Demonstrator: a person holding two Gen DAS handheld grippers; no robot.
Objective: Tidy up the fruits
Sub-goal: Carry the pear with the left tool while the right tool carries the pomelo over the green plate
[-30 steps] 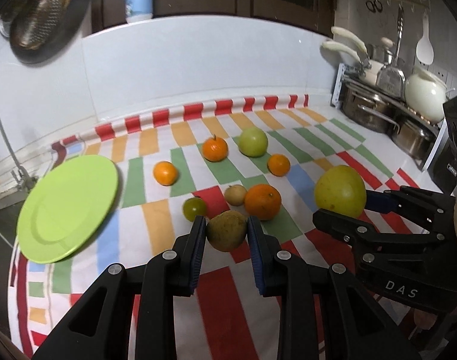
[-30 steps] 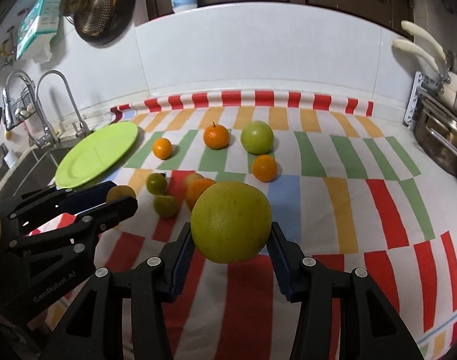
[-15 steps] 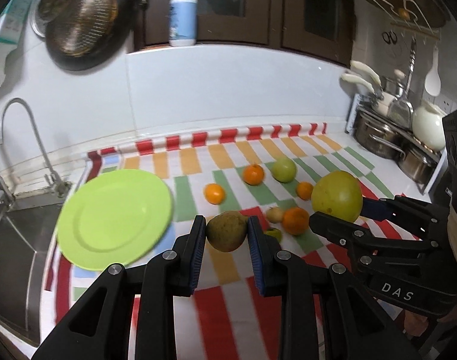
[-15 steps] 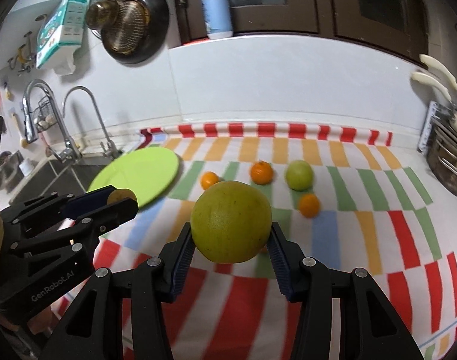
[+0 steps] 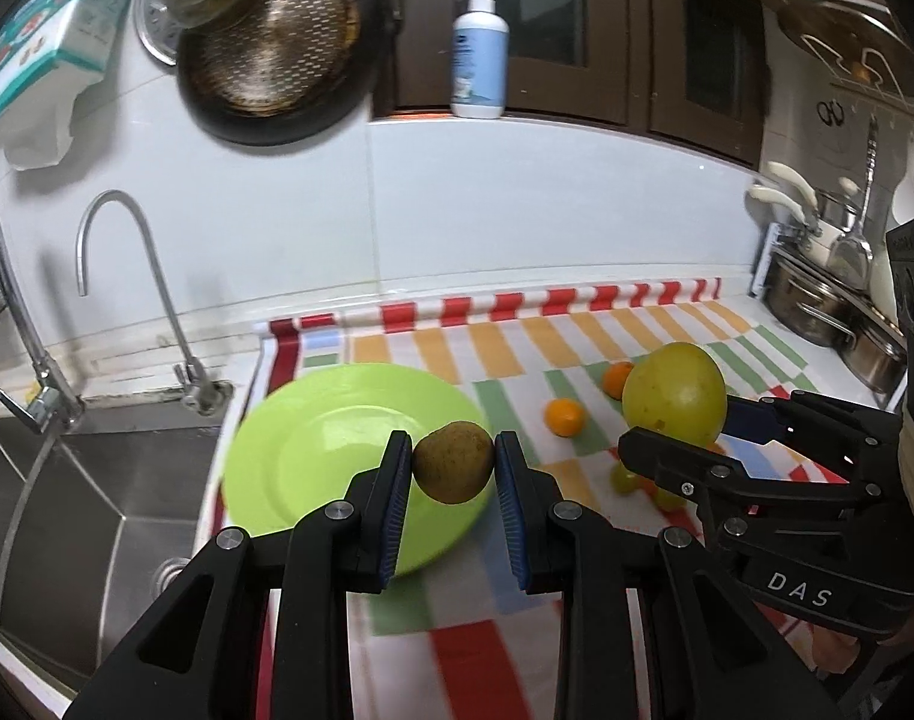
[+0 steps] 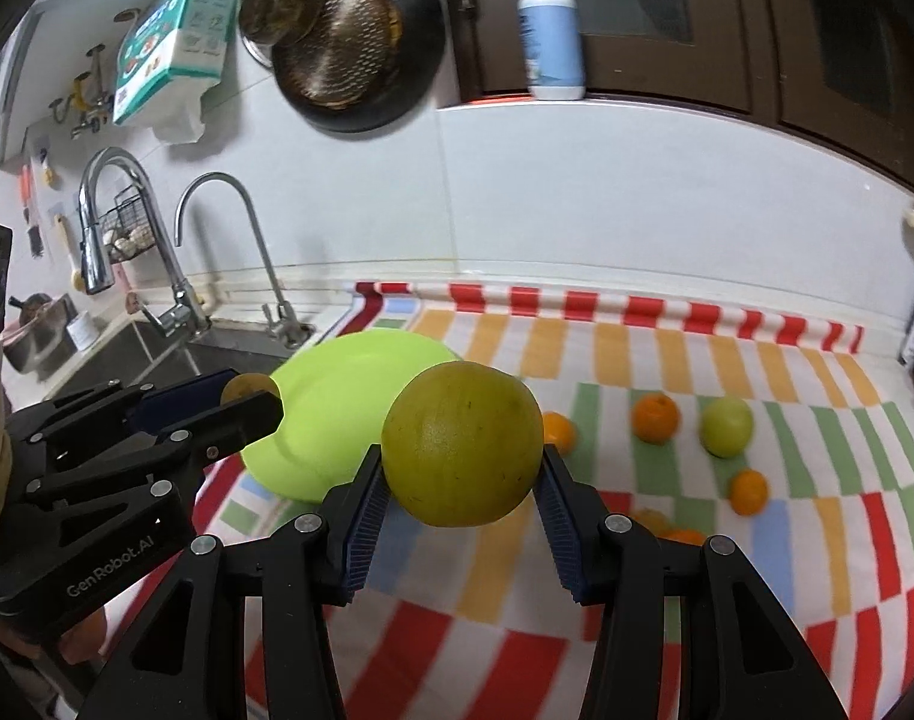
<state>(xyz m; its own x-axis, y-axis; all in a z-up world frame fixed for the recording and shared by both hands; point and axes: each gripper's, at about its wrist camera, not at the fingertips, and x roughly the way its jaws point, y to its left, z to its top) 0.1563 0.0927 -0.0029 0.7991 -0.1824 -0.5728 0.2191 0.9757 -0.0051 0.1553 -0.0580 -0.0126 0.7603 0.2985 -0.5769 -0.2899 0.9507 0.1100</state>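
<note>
My left gripper (image 5: 453, 468) is shut on a small brown fruit (image 5: 453, 461) and holds it above the near right part of the green plate (image 5: 312, 456). My right gripper (image 6: 461, 483) is shut on a large yellow-green fruit (image 6: 461, 459), held in the air right of the plate (image 6: 342, 402). That gripper and its fruit (image 5: 674, 393) also show in the left wrist view. Oranges (image 6: 655, 417) and a green apple (image 6: 725, 426) lie on the striped cloth (image 6: 757, 372) to the right.
A steel sink (image 5: 66, 492) with taps (image 5: 120, 276) lies left of the plate. Pots (image 5: 829, 312) stand at the far right. Pans (image 5: 264, 42) hang on the wall and a soap bottle (image 5: 479, 48) stands on the ledge.
Both grippers have lifted with their fruits and swung left toward the green plate. The brown fruit now hangs over the plate. The other fruits stay on the cloth.
</note>
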